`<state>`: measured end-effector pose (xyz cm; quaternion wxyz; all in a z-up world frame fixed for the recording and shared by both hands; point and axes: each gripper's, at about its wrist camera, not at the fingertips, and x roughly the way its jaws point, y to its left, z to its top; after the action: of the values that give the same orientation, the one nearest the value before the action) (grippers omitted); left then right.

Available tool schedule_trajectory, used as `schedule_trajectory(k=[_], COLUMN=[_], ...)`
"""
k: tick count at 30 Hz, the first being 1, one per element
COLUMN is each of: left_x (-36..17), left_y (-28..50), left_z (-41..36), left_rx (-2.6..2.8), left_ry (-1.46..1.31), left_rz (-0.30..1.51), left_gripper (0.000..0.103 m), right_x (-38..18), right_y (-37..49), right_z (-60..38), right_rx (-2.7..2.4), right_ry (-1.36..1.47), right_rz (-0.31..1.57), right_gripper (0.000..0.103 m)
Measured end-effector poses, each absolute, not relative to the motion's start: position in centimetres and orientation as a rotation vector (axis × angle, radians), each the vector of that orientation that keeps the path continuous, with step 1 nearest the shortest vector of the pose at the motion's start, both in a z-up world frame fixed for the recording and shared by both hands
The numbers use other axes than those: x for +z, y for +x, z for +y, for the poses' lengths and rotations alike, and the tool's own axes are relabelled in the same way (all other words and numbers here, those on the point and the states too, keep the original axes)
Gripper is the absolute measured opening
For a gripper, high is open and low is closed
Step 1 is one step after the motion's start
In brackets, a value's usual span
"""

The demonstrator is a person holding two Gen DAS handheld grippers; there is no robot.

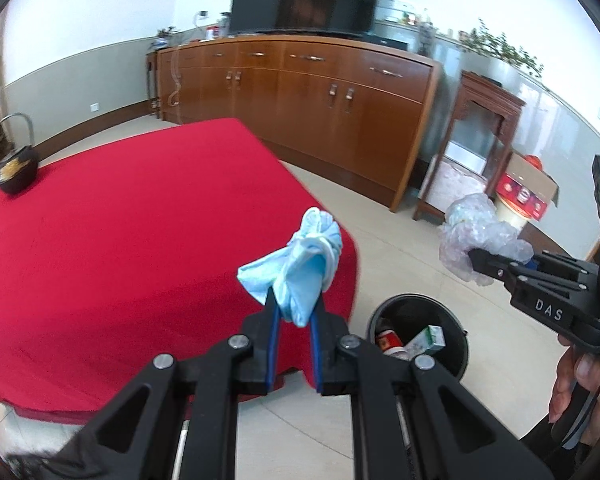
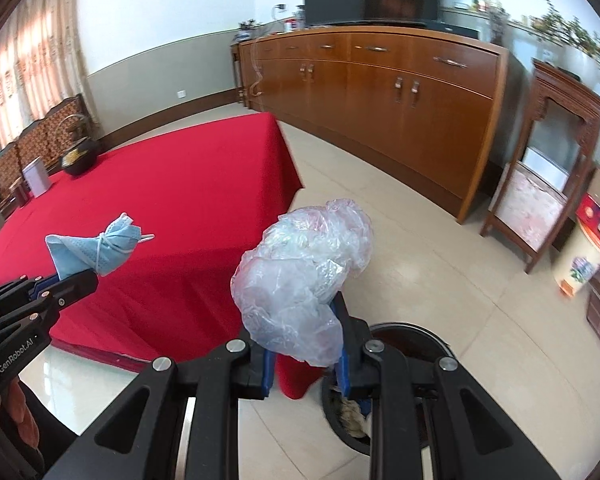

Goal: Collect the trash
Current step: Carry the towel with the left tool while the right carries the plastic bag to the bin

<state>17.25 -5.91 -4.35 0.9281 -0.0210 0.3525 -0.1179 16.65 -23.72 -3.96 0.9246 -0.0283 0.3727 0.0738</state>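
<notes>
We hold two pieces of trash above the floor beside the red-covered table (image 1: 140, 220): our left gripper (image 1: 294, 300) is clenched on a balled blue face mask (image 1: 300, 264), and our right gripper (image 2: 304, 344) is clenched on a crumpled clear plastic bag (image 2: 304, 272). The black trash bin (image 1: 458, 354) stands on the tiles at about five o'clock from the mask in the left wrist view, low and just right of the table's corner; in the right wrist view its rim (image 2: 432, 332) shows at about four o'clock from the bag. We judge neither piece is over the opening yet, so letting go now could drop either on the floor. The bag is light and billowy and may drift or cling to a pad; the mask's loose ear loop may snag a finger. We count one mask, one bag, one bin, two grippers, and in the bin at least one small carton (image 1: 430, 338) and one red-labelled container (image 1: 386, 340).
</notes>
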Motion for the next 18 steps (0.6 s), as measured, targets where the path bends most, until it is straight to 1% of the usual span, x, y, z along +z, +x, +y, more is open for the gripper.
schedule_trajectory(k=[12, 18], left_x=[-5.9, -8.6], left_y=[17.5, 18.3], left_z=[-13.1, -16.0], left_rx=[-0.360, -0.387], left_ry=[0.002, 0.017], left_rz=[0.766, 0.830], left_gripper=[0.015, 0.015], right_x=[-5.6, -8.8], right_y=[15.6, 16.1], right_z=[-31.0, -34.5], right_rx=[0.060, 0.036], right_ry=[-0.019, -0.006], right_rz=[0.802, 0.861], right_gripper=[0.025, 0.025])
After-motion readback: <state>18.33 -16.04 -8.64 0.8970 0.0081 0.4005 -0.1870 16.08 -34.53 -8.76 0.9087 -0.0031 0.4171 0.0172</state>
